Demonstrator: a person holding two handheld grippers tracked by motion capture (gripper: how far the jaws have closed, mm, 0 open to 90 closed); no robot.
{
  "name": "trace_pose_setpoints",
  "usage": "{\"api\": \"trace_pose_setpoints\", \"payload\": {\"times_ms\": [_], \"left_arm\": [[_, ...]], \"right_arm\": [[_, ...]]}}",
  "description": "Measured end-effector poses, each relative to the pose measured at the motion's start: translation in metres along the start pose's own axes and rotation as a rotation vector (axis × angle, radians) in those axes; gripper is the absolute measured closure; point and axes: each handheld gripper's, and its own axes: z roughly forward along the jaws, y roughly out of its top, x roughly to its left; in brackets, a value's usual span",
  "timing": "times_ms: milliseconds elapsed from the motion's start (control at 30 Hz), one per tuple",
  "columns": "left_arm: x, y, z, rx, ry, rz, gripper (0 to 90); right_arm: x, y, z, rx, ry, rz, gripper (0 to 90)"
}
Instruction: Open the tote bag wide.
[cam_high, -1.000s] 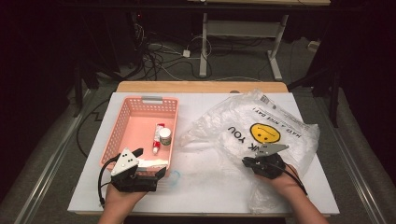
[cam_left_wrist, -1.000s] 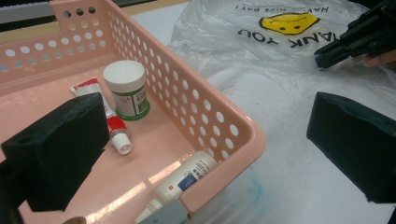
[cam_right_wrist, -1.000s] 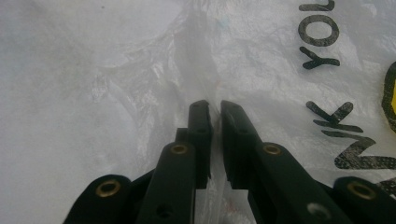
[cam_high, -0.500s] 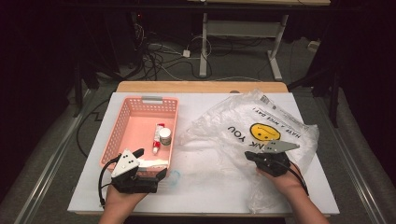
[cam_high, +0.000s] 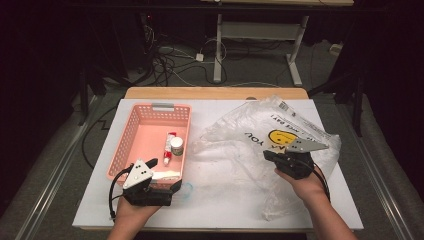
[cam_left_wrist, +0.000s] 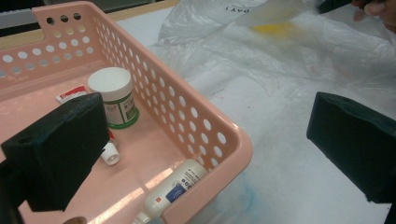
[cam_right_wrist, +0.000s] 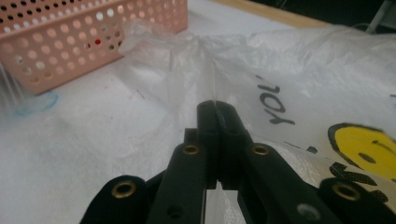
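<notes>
A crumpled clear plastic bag (cam_high: 240, 145) printed with a yellow smiley face lies across the right half of the white table. My right gripper (cam_high: 267, 154) is shut on a fold of its film and holds it a little above the table; in the right gripper view the jaws (cam_right_wrist: 217, 109) meet on the thin bag (cam_right_wrist: 299, 60). My left gripper (cam_high: 167, 175) is open at the pink basket's (cam_high: 150, 107) near right corner. One jaw stands inside the basket (cam_left_wrist: 201, 126) and the other outside it, over the table. Nothing is gripped there.
In the basket lie a white jar with a green label (cam_left_wrist: 114, 95), a red-and-white tube (cam_high: 168, 147) and a white bottle (cam_left_wrist: 175, 186) on its side at the near wall. A faint blue mark (cam_high: 186, 189) stains the table by the corner. Cables and desk legs lie beyond the far edge.
My right gripper has risen a little with the bag film pinched in it, pulling the film up. The left gripper has stayed at the basket corner.
</notes>
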Motion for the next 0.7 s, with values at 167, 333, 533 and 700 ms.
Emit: {"api": "trace_pose_setpoints", "payload": {"times_ms": [167,333,533,700], "left_arm": [[-0.001,0.001,0.001,-0.001,-0.006,0.012,0.0],[0.000,0.001,-0.002,-0.006,0.003,0.007,0.0],[0.002,0.000,-0.006,-0.010,0.019,-0.002,0.0],[0.003,0.000,-0.006,-0.011,0.023,-0.009,0.0]], "right_arm": [[0.001,-0.005,-0.009,-0.102,-0.027,0.016,90.0],[-0.002,-0.006,-0.016,-0.123,-0.059,0.011,90.0],[0.000,0.003,-0.020,-0.170,-0.064,-0.001,90.0],[0.002,0.015,-0.026,-0.216,-0.077,-0.027,90.0]]}}
